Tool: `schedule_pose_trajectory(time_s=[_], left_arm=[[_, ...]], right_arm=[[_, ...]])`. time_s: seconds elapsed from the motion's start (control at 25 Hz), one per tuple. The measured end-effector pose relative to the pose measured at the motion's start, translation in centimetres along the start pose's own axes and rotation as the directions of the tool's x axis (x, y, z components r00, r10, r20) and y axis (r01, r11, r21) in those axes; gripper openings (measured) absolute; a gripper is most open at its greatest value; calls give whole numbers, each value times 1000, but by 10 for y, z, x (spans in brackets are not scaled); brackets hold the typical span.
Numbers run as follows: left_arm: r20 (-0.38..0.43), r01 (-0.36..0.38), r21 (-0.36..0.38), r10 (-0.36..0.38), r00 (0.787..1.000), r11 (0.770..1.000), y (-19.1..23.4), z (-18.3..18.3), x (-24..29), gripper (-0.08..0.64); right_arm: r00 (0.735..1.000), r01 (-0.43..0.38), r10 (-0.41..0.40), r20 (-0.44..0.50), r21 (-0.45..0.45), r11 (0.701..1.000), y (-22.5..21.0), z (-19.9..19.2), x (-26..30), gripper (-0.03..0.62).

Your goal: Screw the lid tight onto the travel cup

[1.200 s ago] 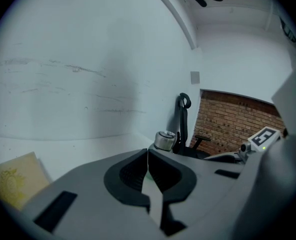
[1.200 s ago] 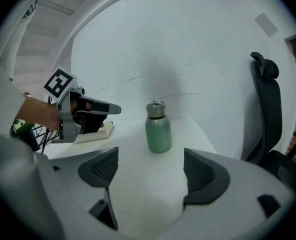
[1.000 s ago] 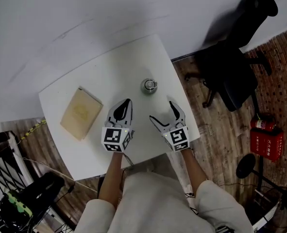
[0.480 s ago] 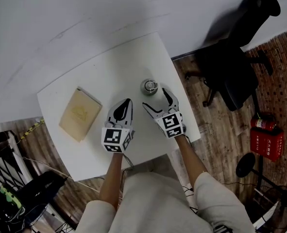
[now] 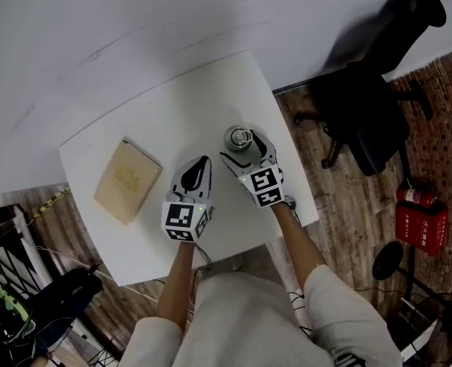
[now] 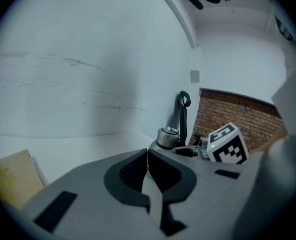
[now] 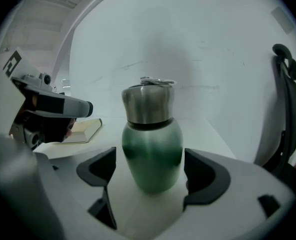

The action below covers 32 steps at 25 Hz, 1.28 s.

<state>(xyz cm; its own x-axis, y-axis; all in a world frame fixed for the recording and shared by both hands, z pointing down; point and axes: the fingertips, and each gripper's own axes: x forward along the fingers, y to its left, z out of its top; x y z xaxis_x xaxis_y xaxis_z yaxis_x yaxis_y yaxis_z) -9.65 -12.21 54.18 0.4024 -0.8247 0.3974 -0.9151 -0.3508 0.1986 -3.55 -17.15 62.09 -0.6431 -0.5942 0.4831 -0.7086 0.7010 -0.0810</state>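
Green travel cup [image 7: 152,149] stands between parted right tongs [image 7: 150,170].

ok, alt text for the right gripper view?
A green travel cup with a steel lid stands upright on the white table, between the open jaws of the right gripper. Behind it at left are the left gripper and a tan book, with a black chair at right.

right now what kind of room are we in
Probably an office or lab workspace: a white table, a black office chair and a red fire extinguisher box on a wooden floor.
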Motion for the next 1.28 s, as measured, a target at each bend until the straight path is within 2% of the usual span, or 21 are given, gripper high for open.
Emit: schedule_pose_trajectory(time_s=[0.12,0.24,0.52,0.56,0.64,0.68,0.72,0.84,1.04,1.28], left_arm=[[-2,-1,3,1,1000,1000,1,0,0,9],[-1,0,3,0,1000,1000,2,1,0,9],[14,18,31,-18,1000,999,1,3,2,11],[17,37,39,-37,999,999,-2,4,3,28],[17,90,45,-91,996,995,-9,4,8,197],[17,117,49,-118,993,992,-12,3,10,252],[19,142,57,-143,990,988,-14,3,11,276],[37,195,88,-198,979,977,-20,7,13,290],[66,204,119,-212,975,972,-29,20,25,290],[64,249,154,-261,963,956,-45,30,49,290]], right_arm=[[1000,2,-2,1,9,1000,1,2,4,413],[999,33,-33,12,16,999,-6,3,5,364],[999,29,-30,27,10,1000,-6,1,6,362],[999,31,-31,29,9,999,-6,0,6,362],[999,32,-33,33,10,999,-6,0,6,362],[999,29,-29,34,11,1000,-6,2,5,362],[999,25,-25,34,11,1000,-5,4,5,362],[999,17,-17,34,8,1000,-4,4,5,362],[999,17,-17,39,3,1000,-4,4,4,362],[999,15,-15,40,-4,1000,-4,5,5,360]])
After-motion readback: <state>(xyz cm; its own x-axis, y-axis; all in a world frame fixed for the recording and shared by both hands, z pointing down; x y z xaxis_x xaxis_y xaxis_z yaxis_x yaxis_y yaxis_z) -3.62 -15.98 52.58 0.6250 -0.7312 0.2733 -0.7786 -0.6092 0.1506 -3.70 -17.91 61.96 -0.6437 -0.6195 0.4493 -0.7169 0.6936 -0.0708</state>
